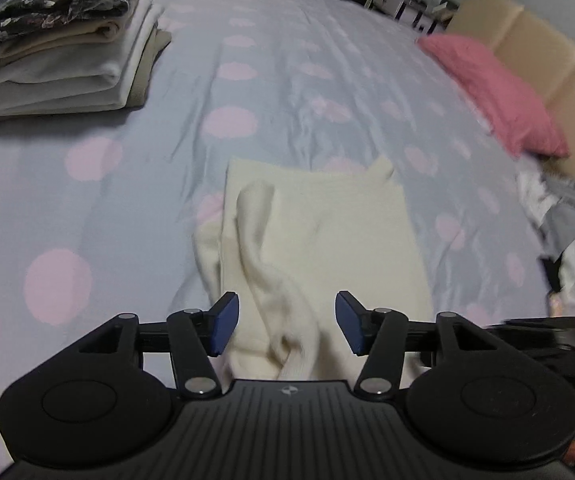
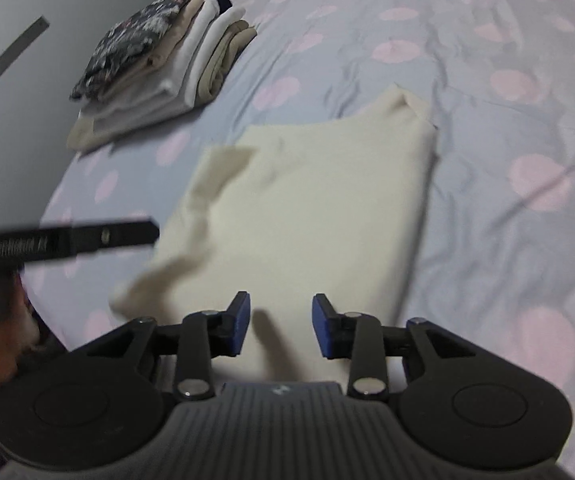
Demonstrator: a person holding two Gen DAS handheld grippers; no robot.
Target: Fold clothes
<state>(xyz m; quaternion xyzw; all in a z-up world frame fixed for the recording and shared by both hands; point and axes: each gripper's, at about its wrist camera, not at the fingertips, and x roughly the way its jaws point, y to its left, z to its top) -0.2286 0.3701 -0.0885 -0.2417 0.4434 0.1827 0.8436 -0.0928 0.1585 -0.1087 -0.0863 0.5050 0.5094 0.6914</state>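
A cream garment lies partly folded on the bed, with a sleeve lying loose over its left side. It also shows in the right wrist view. My left gripper is open just above the garment's near edge, the sleeve end between its jaws but not gripped. My right gripper is open and empty over the garment's near right part. The left gripper's body shows at the left of the right wrist view.
A stack of folded clothes with a dark floral piece on top sits at the far left of the bed; it also shows in the right wrist view. A pink pillow and a heap of unfolded clothes lie at the right. The bedsheet is grey with pink dots.
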